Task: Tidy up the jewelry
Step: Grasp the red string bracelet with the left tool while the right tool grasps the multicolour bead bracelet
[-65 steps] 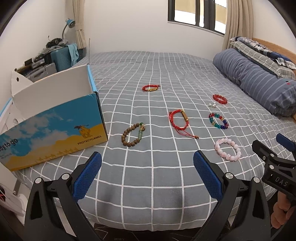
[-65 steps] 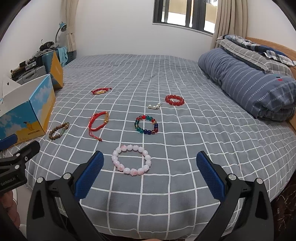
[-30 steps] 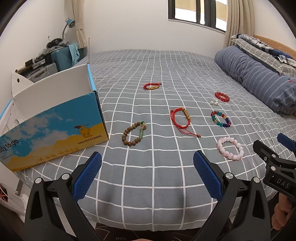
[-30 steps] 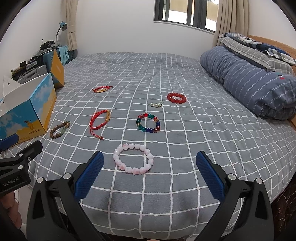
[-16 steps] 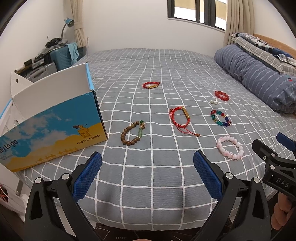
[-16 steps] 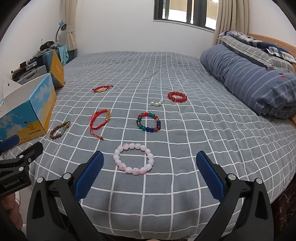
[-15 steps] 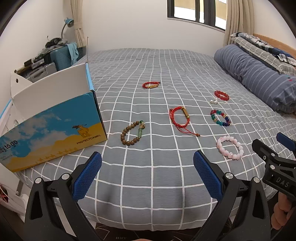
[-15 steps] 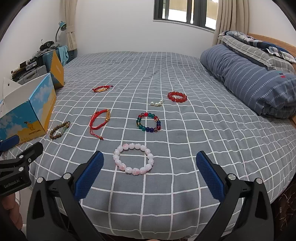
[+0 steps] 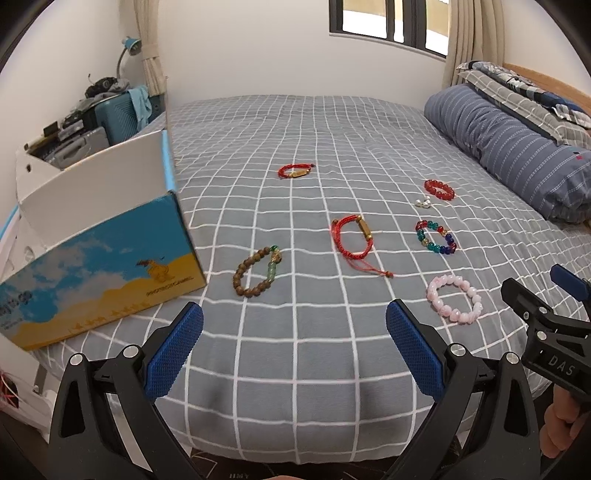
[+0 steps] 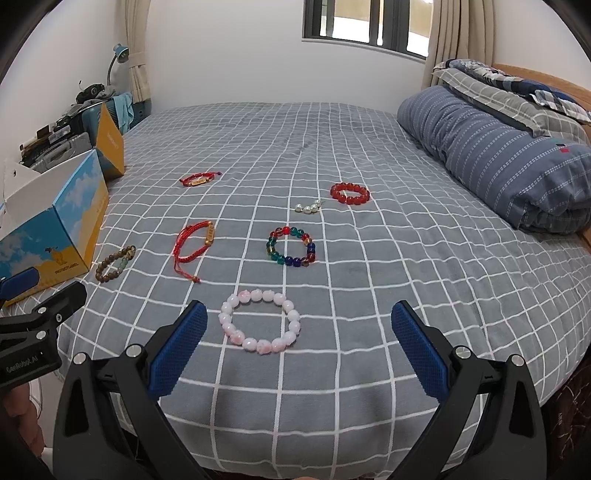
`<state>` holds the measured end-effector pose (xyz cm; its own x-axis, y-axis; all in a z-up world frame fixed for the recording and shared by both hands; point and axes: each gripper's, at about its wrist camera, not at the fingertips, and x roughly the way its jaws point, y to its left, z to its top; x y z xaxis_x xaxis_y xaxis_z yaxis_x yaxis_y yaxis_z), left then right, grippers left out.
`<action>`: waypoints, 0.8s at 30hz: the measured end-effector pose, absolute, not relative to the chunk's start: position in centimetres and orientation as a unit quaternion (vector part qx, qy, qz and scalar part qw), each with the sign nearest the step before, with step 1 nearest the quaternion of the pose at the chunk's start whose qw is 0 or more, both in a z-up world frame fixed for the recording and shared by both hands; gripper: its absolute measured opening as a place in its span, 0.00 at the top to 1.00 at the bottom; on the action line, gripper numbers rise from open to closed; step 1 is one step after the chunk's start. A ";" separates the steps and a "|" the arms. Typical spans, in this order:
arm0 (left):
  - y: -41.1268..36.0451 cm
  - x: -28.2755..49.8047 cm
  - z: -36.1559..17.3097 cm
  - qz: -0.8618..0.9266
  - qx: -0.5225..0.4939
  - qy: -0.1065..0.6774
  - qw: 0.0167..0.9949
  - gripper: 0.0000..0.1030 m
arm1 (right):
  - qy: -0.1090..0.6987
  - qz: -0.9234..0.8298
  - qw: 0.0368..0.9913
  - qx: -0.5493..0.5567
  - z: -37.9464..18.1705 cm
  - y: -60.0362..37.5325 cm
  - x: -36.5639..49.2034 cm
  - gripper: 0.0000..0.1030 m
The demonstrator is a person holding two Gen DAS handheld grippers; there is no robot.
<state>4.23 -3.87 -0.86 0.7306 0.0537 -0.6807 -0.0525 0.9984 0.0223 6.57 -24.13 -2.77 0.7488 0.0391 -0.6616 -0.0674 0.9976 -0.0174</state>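
Observation:
Several bracelets lie on a grey checked bed. A brown wooden bead bracelet [image 9: 257, 272] lies next to an open blue and yellow box [image 9: 99, 258]. A red cord bracelet [image 9: 351, 238], a small red cord bracelet [image 9: 295, 171], a multicolour glass bead bracelet [image 10: 291, 246], a red bead bracelet [image 10: 349, 193], small pearl pieces [image 10: 307, 207] and a pink bead bracelet [image 10: 259, 321] lie further right. My left gripper [image 9: 293, 343] is open and empty above the bed's front edge. My right gripper [image 10: 299, 343] is open and empty, just short of the pink bracelet.
A rolled blue striped duvet [image 10: 498, 155] and pillows lie along the bed's right side. A teal suitcase [image 9: 118, 114] and clutter stand beyond the box at the left. A window [image 10: 365, 22] is in the far wall.
Both grippers have edged slightly forward toward the bed; the pink bracelet sits nearer the right gripper's fingers. Nothing has been picked up.

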 end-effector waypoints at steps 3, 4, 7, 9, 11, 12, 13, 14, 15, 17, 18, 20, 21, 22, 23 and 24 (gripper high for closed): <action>-4.4 5.6 -0.3 0.017 0.001 0.366 0.931 0.05 | 0.352 0.023 0.936 -0.024 -2.5 -24.4 7.6 0.07; -4.7 6.3 -0.1 0.015 0.004 0.364 0.931 0.05 | 0.351 0.022 0.936 -0.025 -2.4 -24.5 8.1 0.07; -5.6 8.6 0.0 0.006 0.009 0.369 0.929 0.05 | 0.358 0.017 0.933 -0.027 -2.5 -24.8 9.9 0.07; -6.0 10.3 -0.3 0.001 0.009 0.376 0.927 0.05 | 0.366 0.017 0.930 -0.026 -2.8 -24.9 11.2 0.07; -6.6 12.3 -0.9 0.000 0.014 0.383 0.924 0.05 | 0.377 0.016 0.926 -0.025 -3.4 -25.1 12.8 0.07; -6.9 13.3 -1.3 -0.001 0.016 0.389 0.921 0.05 | 0.381 0.016 0.924 -0.025 -3.6 -25.2 13.4 0.07; -7.1 14.3 -1.7 -0.006 0.015 0.395 0.919 0.05 | 0.387 0.017 0.921 -0.024 -3.9 -25.3 14.4 0.07; -7.3 15.4 -2.1 -0.009 0.014 0.402 0.916 0.05 | 0.392 0.019 0.919 -0.022 -4.2 -25.4 15.0 0.07; -7.3 16.2 -2.6 -0.009 0.012 0.410 0.912 0.06 | 0.398 0.019 0.917 -0.019 -4.5 -25.5 15.7 0.07; -7.5 17.9 -3.2 -0.013 0.009 0.418 0.908 0.06 | 0.409 0.018 0.912 -0.016 -5.1 -25.8 17.3 0.10; -7.7 18.7 -3.6 -0.012 0.010 0.420 0.907 0.06 | 0.416 0.019 0.909 -0.014 -5.5 -25.9 18.1 0.11; -8.0 20.2 -4.2 -0.011 0.011 0.425 0.905 0.06 | 0.429 0.023 0.903 -0.009 -6.2 -26.1 19.5 0.12; -8.2 20.9 -4.6 -0.011 0.011 0.430 0.903 0.06 | 0.436 0.026 0.900 -0.005 -6.6 -26.2 20.2 0.13; -8.3 21.6 -5.1 -0.011 0.010 0.437 0.899 0.06 | 0.442 0.029 0.897 -0.004 -6.9 -26.3 20.9 0.13; -8.2 21.9 -5.3 -0.013 0.008 0.442 0.897 0.06 | 0.445 0.031 0.895 -0.003 -7.1 -26.4 21.3 0.14; -8.3 22.6 -5.8 -0.017 0.005 0.449 0.893 0.06 | 0.450 0.032 0.893 -0.001 -7.5 -26.5 21.8 0.15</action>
